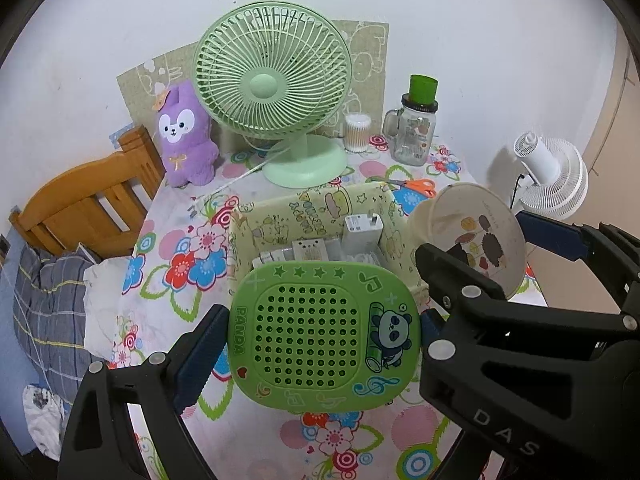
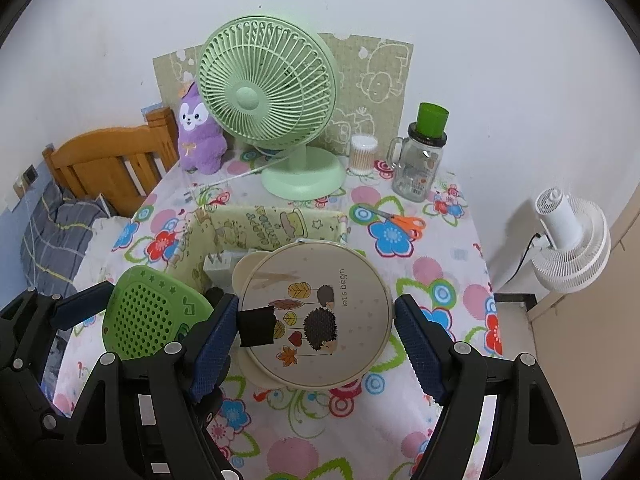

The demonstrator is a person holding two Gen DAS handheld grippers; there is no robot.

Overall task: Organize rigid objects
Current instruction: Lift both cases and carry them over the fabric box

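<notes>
A green perforated panda case [image 1: 312,336] hangs above the flowered tablecloth, with my left gripper [image 1: 320,332] shut on its two sides. To its right, my right gripper [image 2: 316,320] is shut on a round cream case [image 2: 320,312] printed with hedgehogs; a black tab sits at its left edge. In the right wrist view the green case [image 2: 152,312] shows at lower left. Just beyond both lies a pale yellow fabric box [image 1: 304,200] holding white chargers [image 1: 360,232]. Both cases are held near its front rim.
At the back of the table stand a green fan [image 1: 272,88], a purple plush [image 1: 184,136], a cotton-swab jar [image 1: 357,132] and a glass mug jar [image 1: 412,136]. Orange scissors [image 2: 400,220] lie right of the box. A wooden headboard [image 1: 88,200] is left, a white fan [image 2: 568,240] right.
</notes>
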